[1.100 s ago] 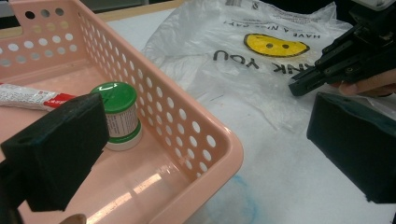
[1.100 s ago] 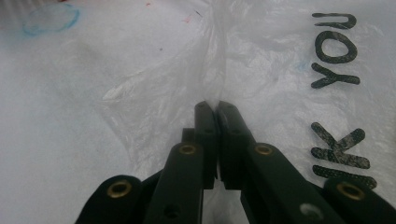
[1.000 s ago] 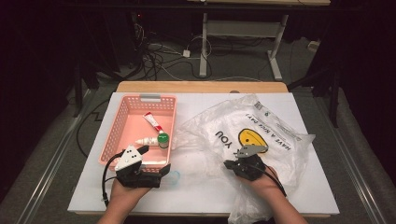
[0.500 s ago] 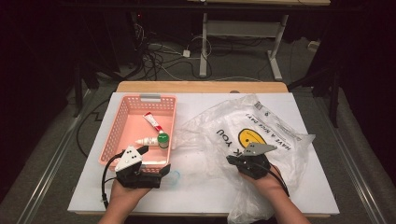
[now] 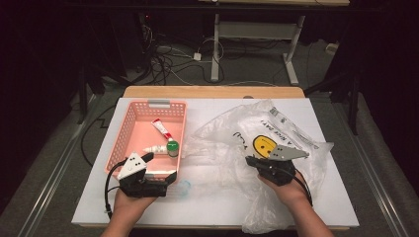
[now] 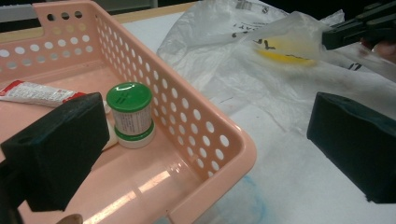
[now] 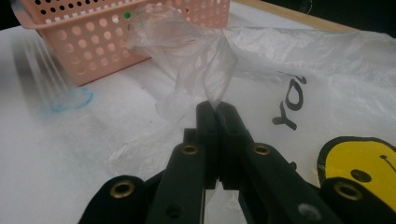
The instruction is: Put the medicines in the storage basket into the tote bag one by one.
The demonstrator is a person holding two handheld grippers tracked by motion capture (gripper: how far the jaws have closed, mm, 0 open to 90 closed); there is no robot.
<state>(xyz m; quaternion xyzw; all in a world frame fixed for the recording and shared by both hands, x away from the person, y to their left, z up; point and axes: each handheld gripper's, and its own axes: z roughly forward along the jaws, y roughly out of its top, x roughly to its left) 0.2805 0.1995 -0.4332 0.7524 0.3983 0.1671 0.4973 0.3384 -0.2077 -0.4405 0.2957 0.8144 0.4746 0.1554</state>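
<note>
So the right claw [image 7: 217, 109] is pinched tight on a fold of the clear plastic bag [image 5: 276, 138], which sprawls on the tabletop [image 5: 207, 207] just right of the pink basket [image 5: 129, 129]. The left claw [image 6: 205, 149] gapes wide, straddling that basket's near corner, gripping nothing.

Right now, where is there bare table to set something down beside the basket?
Bare white table runs along the near edge between the left gripper and the plastic bag, and in a strip left of the pink basket. It's crowded on the right, where the bag spreads out and the right gripper pinches its film.
</note>
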